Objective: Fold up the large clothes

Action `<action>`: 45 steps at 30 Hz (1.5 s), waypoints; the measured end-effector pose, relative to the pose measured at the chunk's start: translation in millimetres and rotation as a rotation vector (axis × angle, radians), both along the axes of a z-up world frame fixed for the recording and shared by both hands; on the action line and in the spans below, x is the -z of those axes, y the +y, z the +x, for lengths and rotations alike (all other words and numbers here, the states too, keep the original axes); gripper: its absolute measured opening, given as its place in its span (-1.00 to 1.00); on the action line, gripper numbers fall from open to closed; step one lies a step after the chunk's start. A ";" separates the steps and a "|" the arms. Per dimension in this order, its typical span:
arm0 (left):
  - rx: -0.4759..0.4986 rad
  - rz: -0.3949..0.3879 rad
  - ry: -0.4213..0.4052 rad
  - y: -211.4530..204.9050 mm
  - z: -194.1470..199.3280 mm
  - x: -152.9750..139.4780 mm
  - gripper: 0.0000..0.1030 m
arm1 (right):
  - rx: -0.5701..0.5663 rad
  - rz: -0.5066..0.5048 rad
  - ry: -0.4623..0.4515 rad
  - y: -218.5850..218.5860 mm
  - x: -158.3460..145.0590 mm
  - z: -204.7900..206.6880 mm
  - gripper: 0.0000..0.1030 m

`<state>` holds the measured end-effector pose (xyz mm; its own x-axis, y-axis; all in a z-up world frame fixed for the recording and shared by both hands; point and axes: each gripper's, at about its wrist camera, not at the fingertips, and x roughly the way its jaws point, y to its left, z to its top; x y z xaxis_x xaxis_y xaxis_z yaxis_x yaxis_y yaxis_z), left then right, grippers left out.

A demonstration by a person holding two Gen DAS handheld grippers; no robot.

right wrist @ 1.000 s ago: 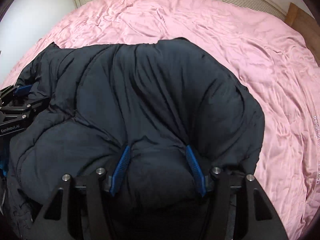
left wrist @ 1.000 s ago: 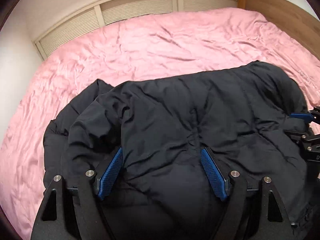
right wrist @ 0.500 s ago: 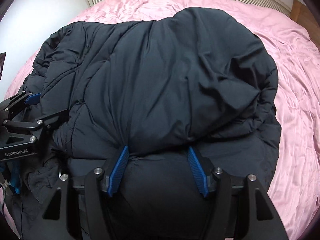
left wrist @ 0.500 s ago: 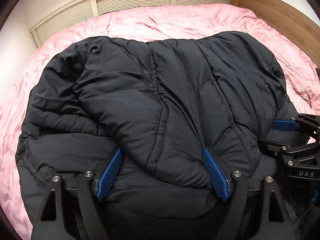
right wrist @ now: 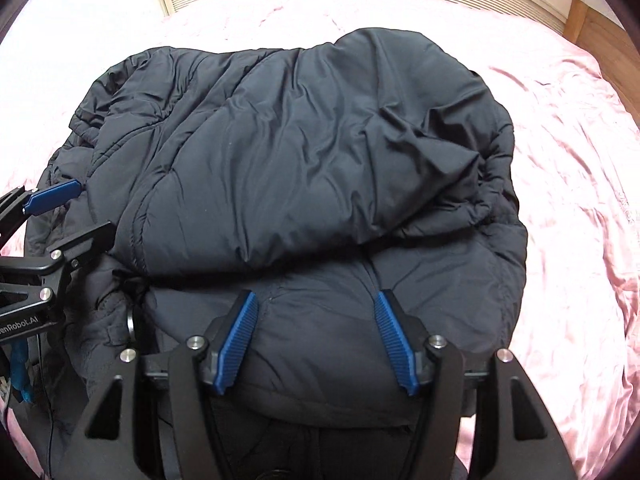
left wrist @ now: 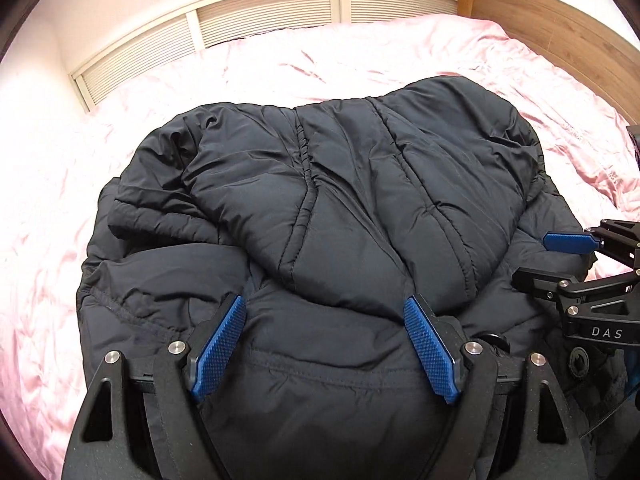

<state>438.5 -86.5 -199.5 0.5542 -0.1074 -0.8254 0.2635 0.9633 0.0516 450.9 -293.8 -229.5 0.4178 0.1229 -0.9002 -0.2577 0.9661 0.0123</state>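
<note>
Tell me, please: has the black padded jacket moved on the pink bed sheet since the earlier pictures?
Yes. The black padded jacket has been folded away from the cameras, toward the louvered panels; its far edge now covers more of the pink bed sheet than before.

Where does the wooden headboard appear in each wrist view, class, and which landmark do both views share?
Left wrist view: wooden headboard runs along the upper right, behind the pink bedsheet.
Right wrist view: wooden headboard shows only as a sliver at the upper right edge.
Shared landmark: the black puffer jacket on the bed.

Pink sheet (left wrist: 360,60), louvred panels (left wrist: 260,12) behind, wooden headboard (left wrist: 560,20) beside.
</note>
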 end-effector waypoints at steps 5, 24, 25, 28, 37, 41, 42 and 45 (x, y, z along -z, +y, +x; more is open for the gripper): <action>0.006 -0.002 0.008 4.1 -23.4 -16.8 0.57 | 0.015 0.013 -0.005 1.4 -17.4 -29.8 0.18; -0.039 -0.042 0.047 51.5 -87.7 -63.9 0.57 | 0.131 0.065 0.086 -52.2 -53.2 -134.0 0.18; -0.053 -0.042 0.057 61.3 -92.0 -61.7 0.57 | 0.134 0.066 0.093 -56.2 -53.8 -140.7 0.18; -0.098 -0.052 0.097 93.5 -105.2 -52.6 0.57 | 0.148 0.062 0.116 -70.5 -56.1 -159.6 0.18; -0.228 -0.139 0.215 191.1 -135.2 -41.4 0.57 | 0.297 0.087 0.175 -146.9 -60.6 -211.0 0.39; -0.273 -0.157 0.298 226.5 -144.1 -29.3 0.71 | 0.370 0.130 0.207 -179.5 -54.0 -230.9 0.52; -0.282 -0.164 0.310 234.7 -147.0 -27.0 0.72 | 0.385 0.148 0.216 -185.9 -51.6 -235.3 0.55; -0.337 -0.190 0.344 262.0 -155.4 -20.8 0.74 | 0.402 0.159 0.242 -198.1 -45.1 -245.4 0.61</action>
<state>283.1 175.4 -178.7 0.2840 -0.1353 -0.9492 -0.0922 0.9816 -0.1675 205.5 -491.9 -184.4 0.2414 0.1386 -0.9605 0.1637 0.9698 0.1810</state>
